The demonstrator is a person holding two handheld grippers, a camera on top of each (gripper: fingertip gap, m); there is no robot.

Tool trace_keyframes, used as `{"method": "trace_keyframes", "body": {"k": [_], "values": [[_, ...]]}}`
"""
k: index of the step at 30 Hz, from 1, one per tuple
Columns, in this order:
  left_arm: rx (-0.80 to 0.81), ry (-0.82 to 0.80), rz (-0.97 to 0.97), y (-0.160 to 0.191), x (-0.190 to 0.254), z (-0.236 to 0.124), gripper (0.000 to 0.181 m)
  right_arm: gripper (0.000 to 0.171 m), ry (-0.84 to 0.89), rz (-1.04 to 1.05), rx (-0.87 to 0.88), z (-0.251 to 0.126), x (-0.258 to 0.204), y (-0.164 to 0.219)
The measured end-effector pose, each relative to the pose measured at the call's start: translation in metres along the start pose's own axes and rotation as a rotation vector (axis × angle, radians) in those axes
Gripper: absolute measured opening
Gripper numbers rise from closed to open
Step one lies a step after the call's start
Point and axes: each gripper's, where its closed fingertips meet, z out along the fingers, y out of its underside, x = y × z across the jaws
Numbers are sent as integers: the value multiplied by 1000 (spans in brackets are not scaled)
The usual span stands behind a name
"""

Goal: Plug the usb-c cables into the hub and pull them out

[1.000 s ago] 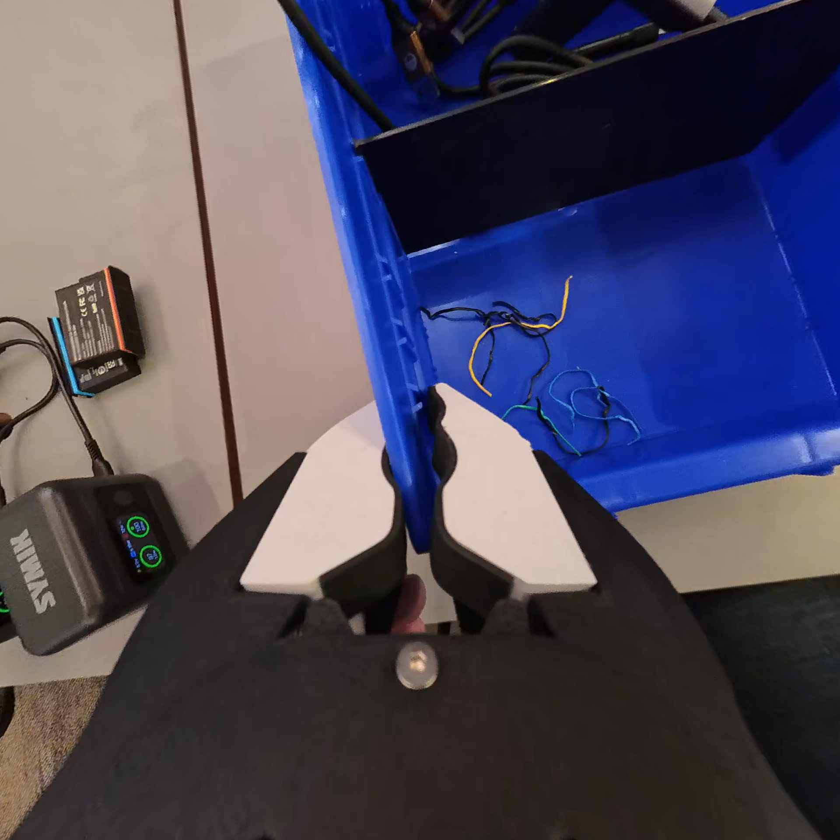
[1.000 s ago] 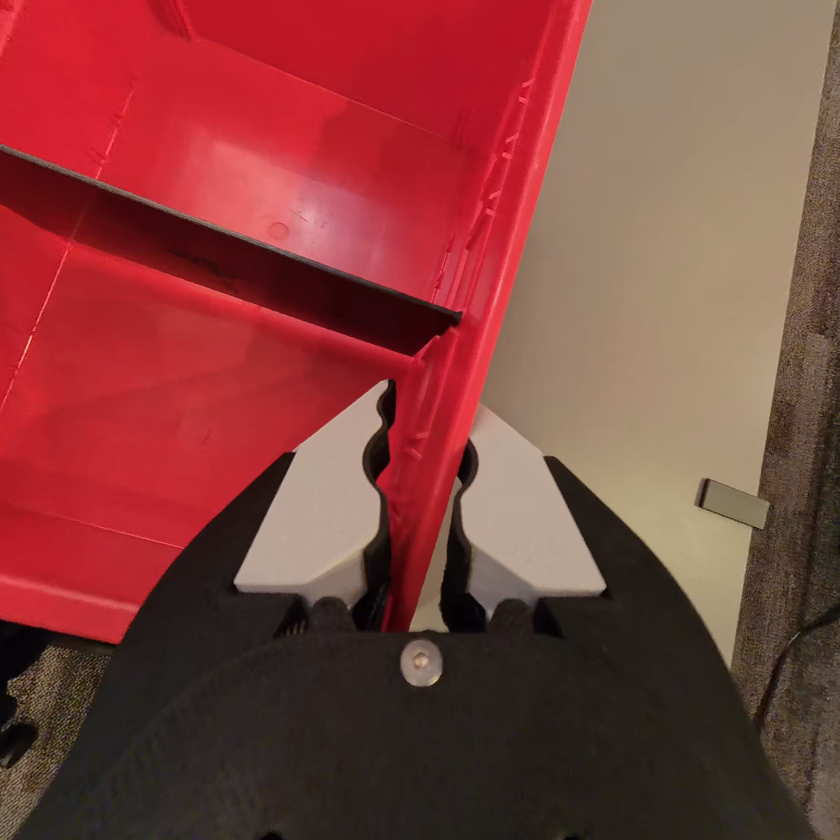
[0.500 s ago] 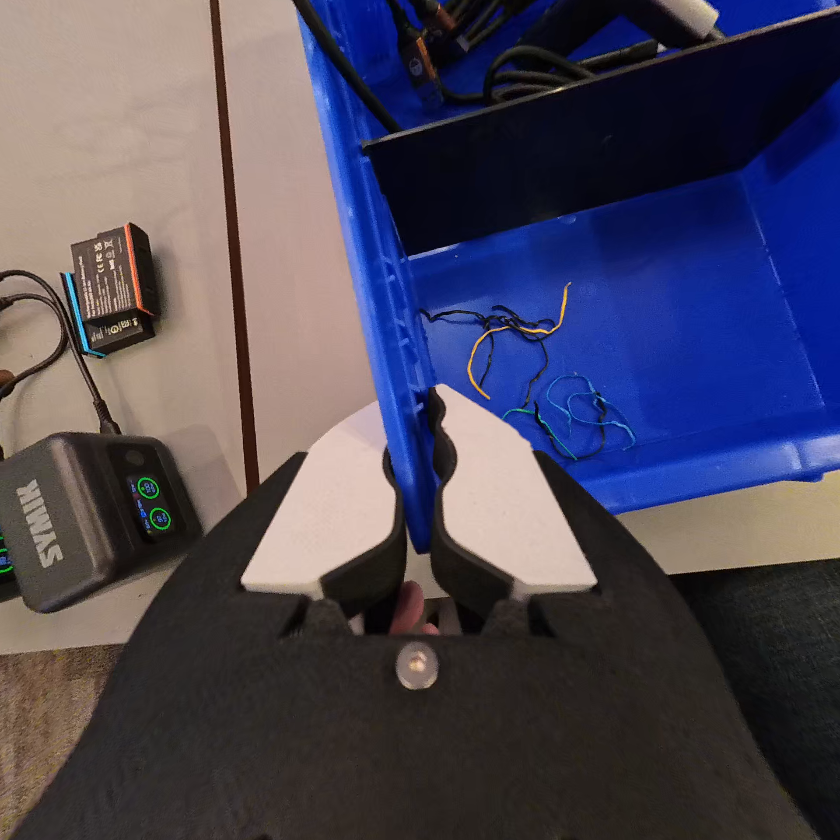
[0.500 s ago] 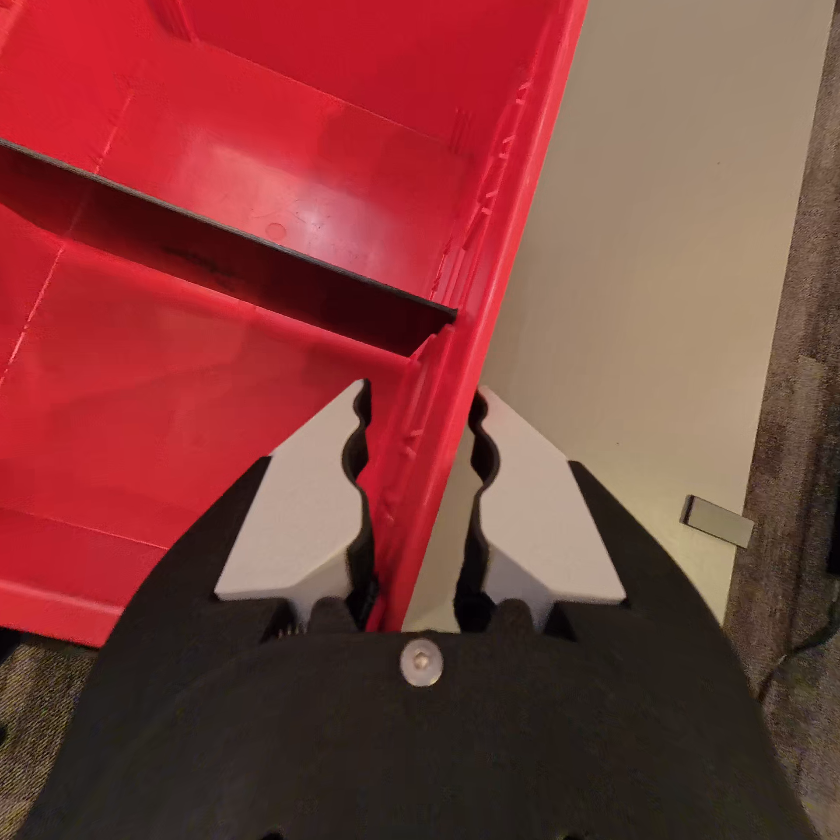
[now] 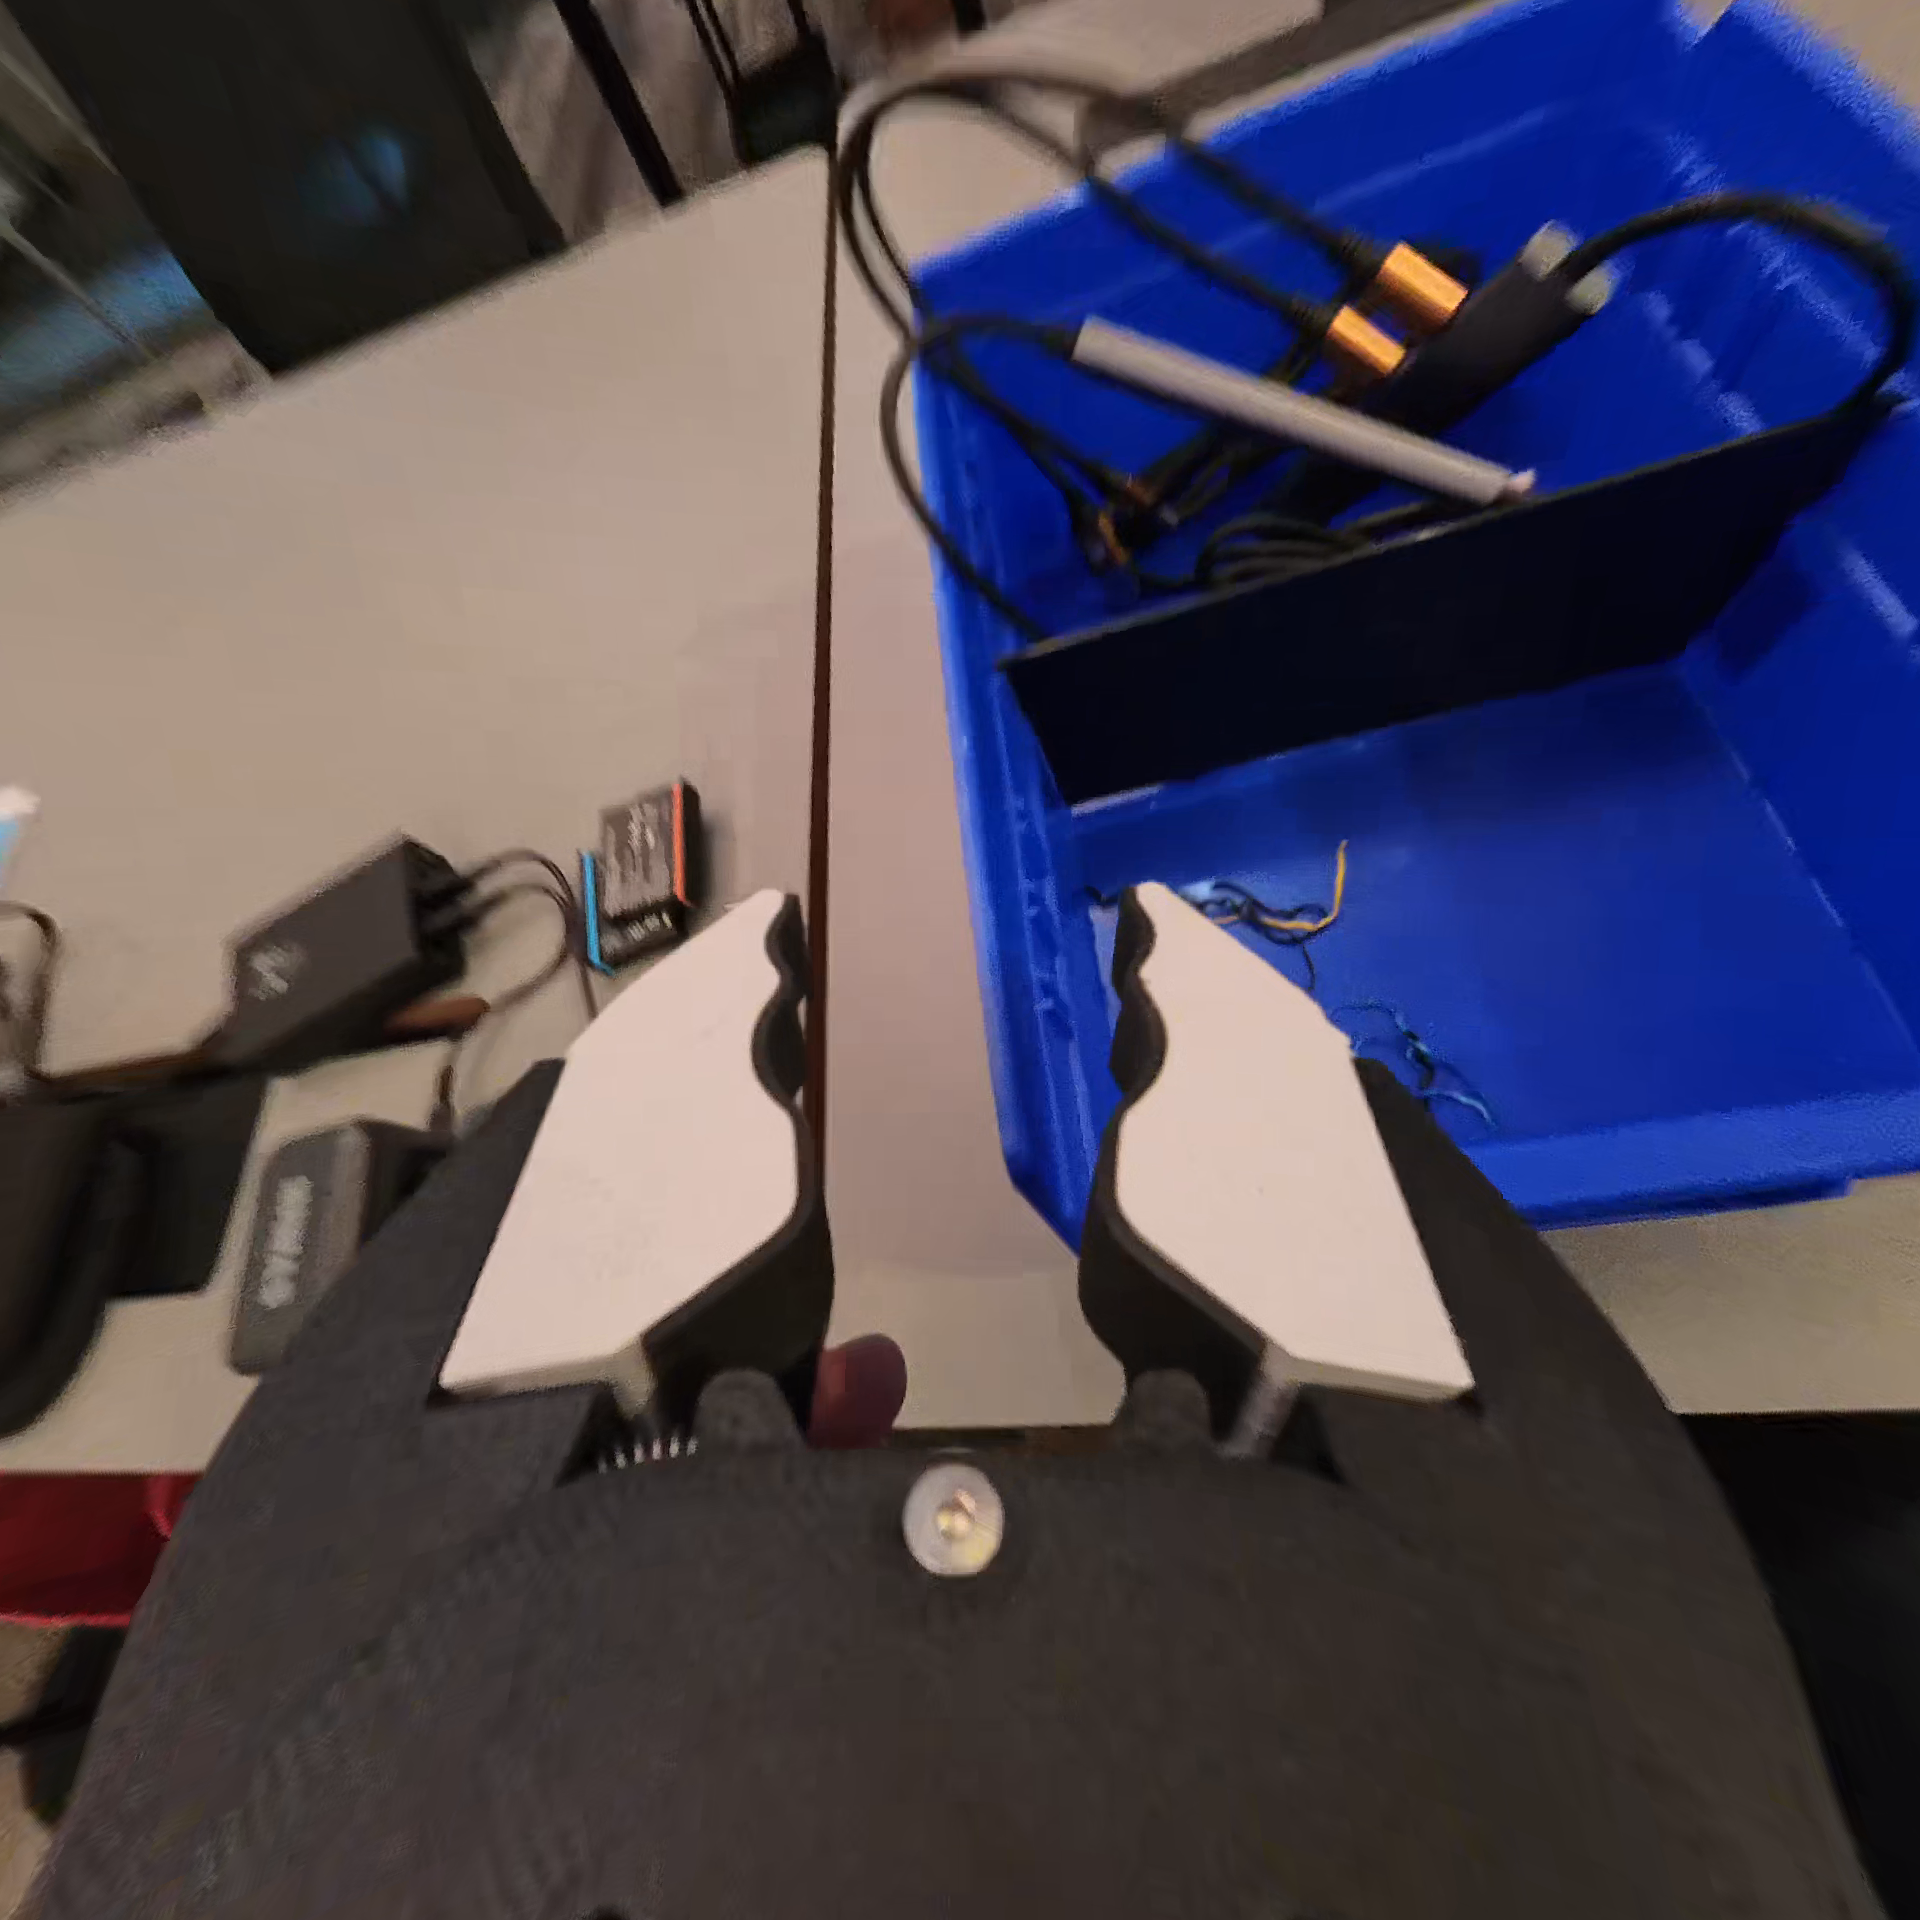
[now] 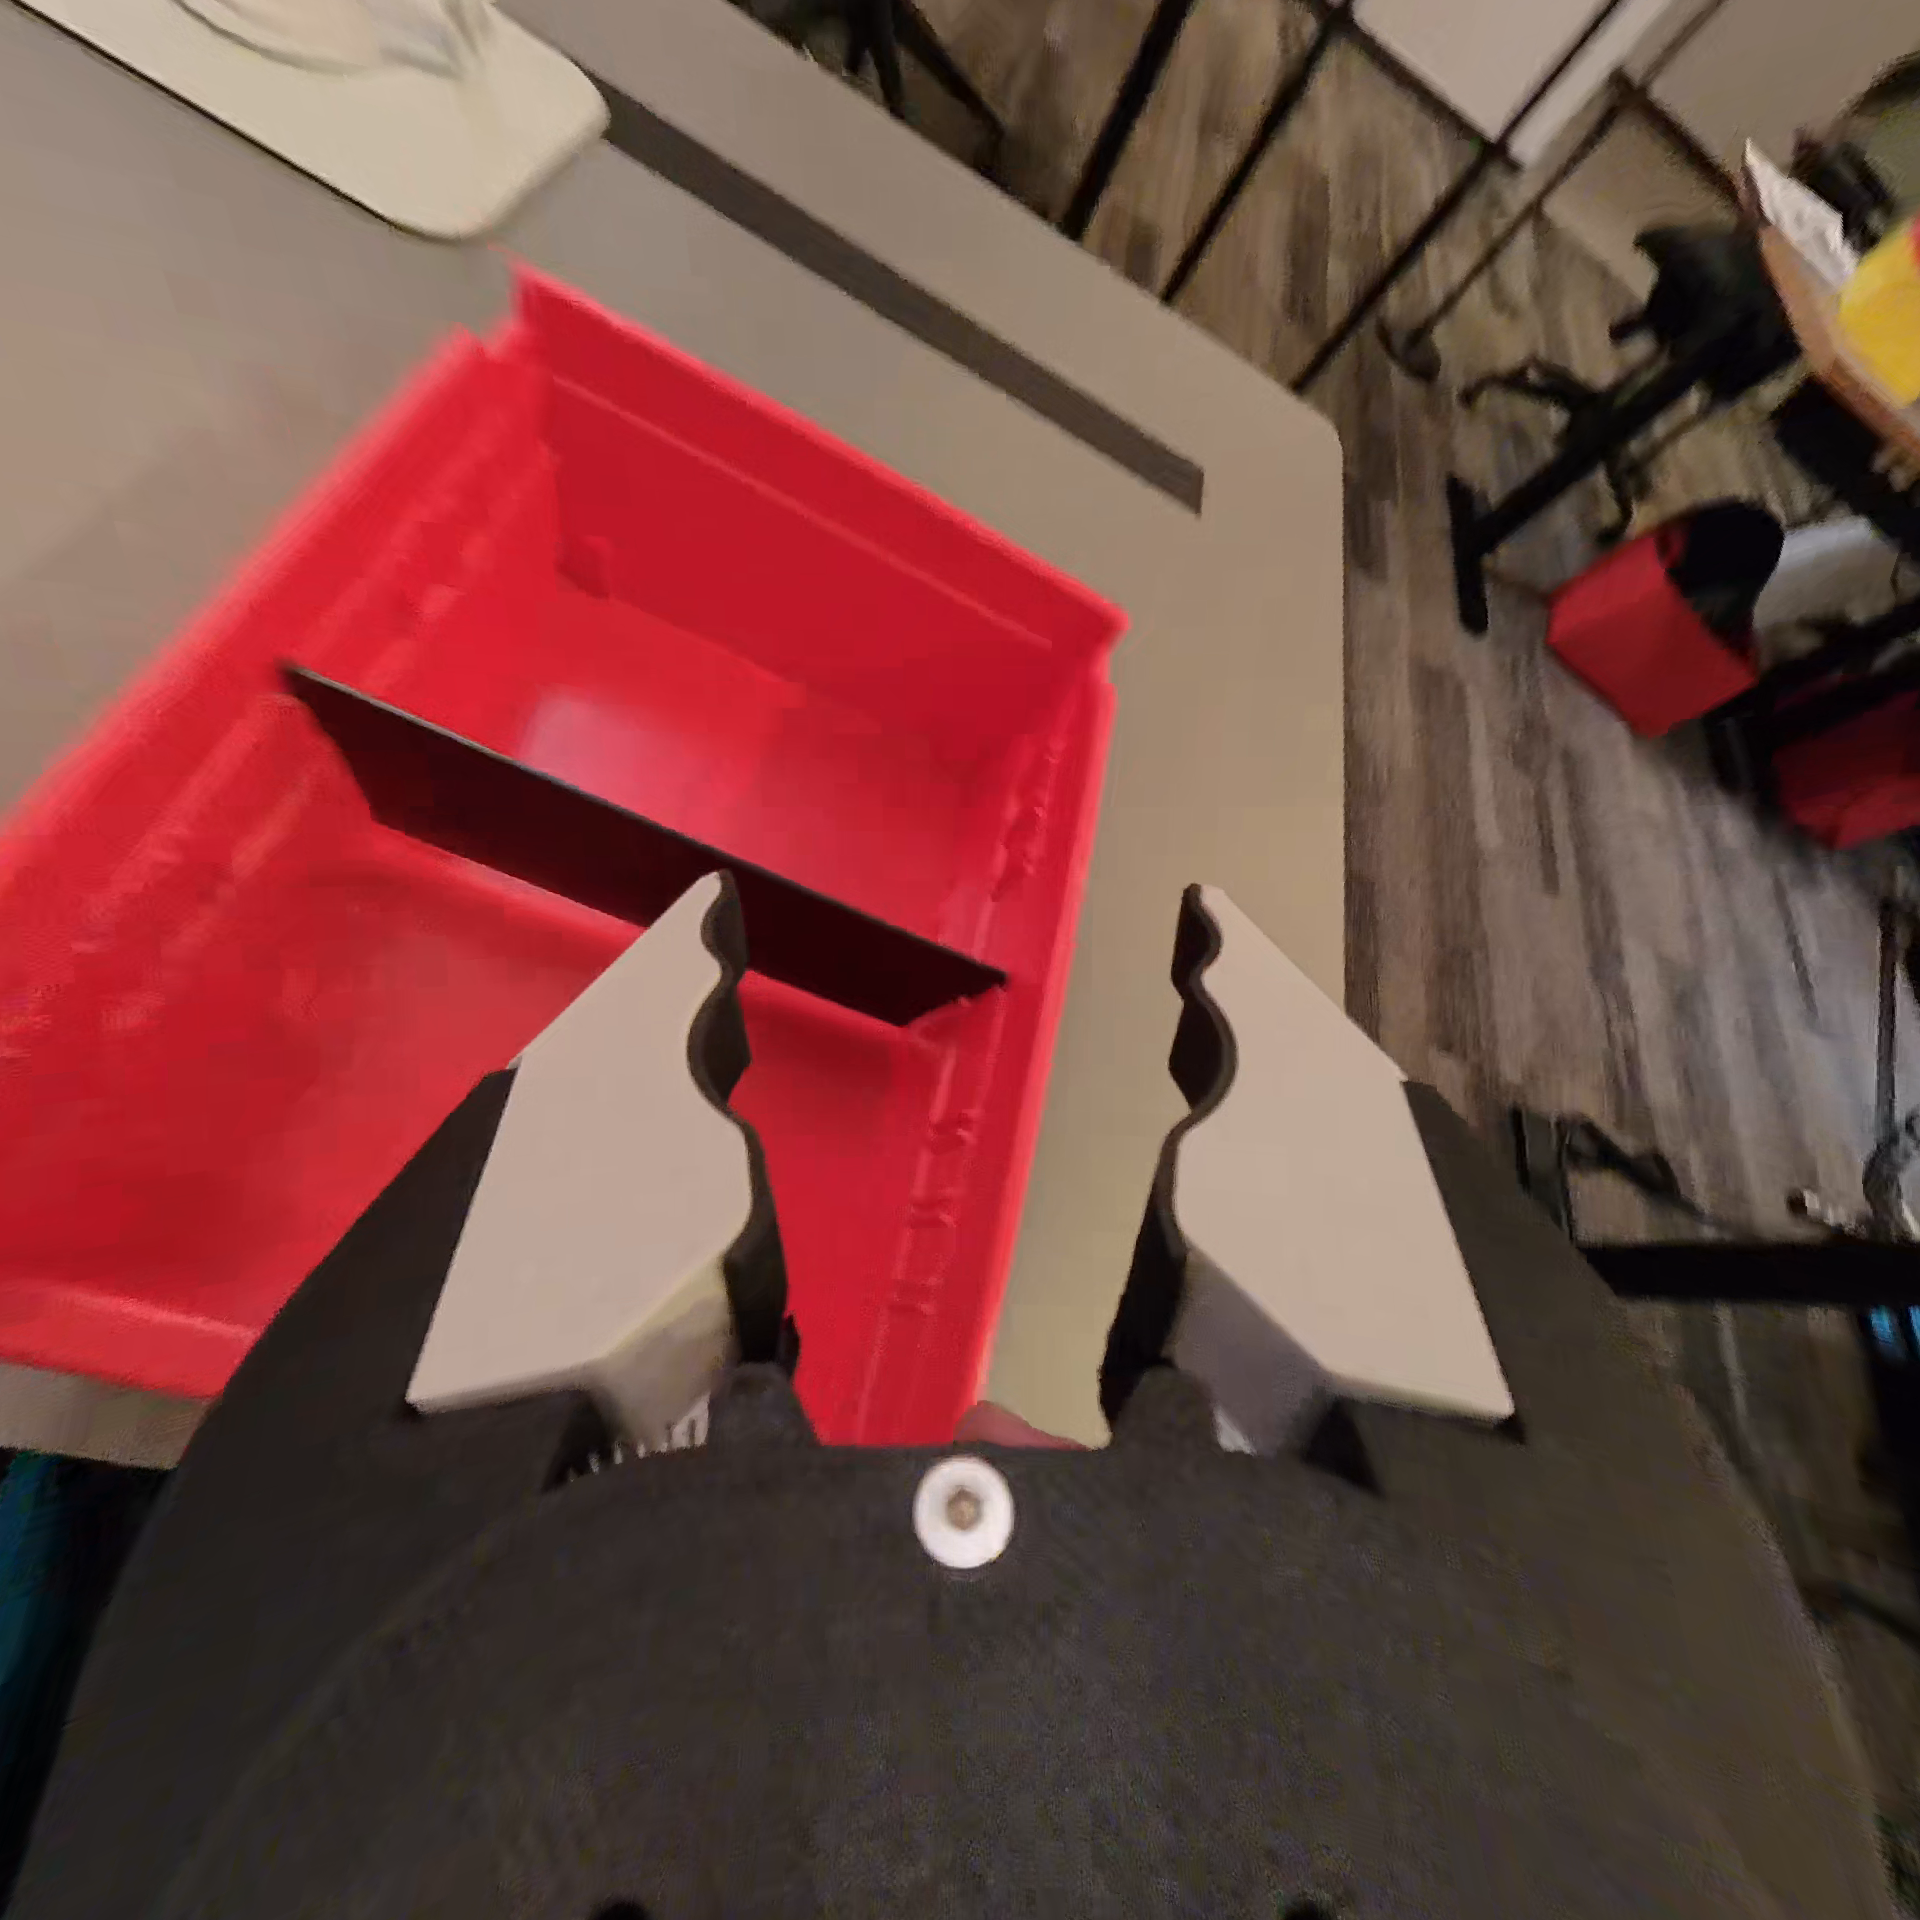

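Cables [image 5: 1039, 436], thin and black with shiny gold plug ends, lie in a loose tangle in the far part of the blue plastic bin [image 5: 1558, 997]. A long grey stick-shaped hub [image 5: 1288, 410] rests on them, and a flat black divider wall [image 5: 1403, 644] shuts that part off from the near part.

From the left gripper [image 5: 956, 914] the pile is up ahead and off to the right. The hub's long side runs slanted, from far-left to near-right. These tongs are spread wide and hold nothing; they hang over the bare grey table [image 5: 416, 582] just beside the bin's left wall.

My guess is the left gripper is the nearer one, so it should reach first.

The right gripper [image 6: 956, 904] is also spread wide with nothing in it. Its camera shows only a red plastic bin [image 6: 260, 935] with nothing visible inside, and no cables or hub at all. Only the left camera shows those.
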Motion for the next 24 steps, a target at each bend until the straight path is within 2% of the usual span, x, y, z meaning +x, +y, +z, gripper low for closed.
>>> {"method": "trace_keyframes", "body": {"k": [3, 7, 9, 12, 15, 18, 24], "values": [[92, 17, 134, -36, 27, -17, 55, 77, -92, -39, 90, -13, -41, -41], [226, 140, 266, -92, 100, -35, 56, 78, -274, -88, 182, -24, -114, -90], [273, 270, 292, -112, 149, -42, 57, 79, -357, -107, 224, -29, -150, -113], [353, 442, 341, -137, 224, -55, 46, 87, -477, -136, 227, -33, -202, -135], [353, 602, 394, -142, 294, -60, 49, 89, -575, -201, 200, -36, -253, -151], [332, 733, 405, -135, 346, -58, 52, 92, -634, -240, 185, -32, -296, -163], [242, 753, 360, -96, 384, -26, 51, 109, -732, -195, 77, -3, -377, -155]]}}
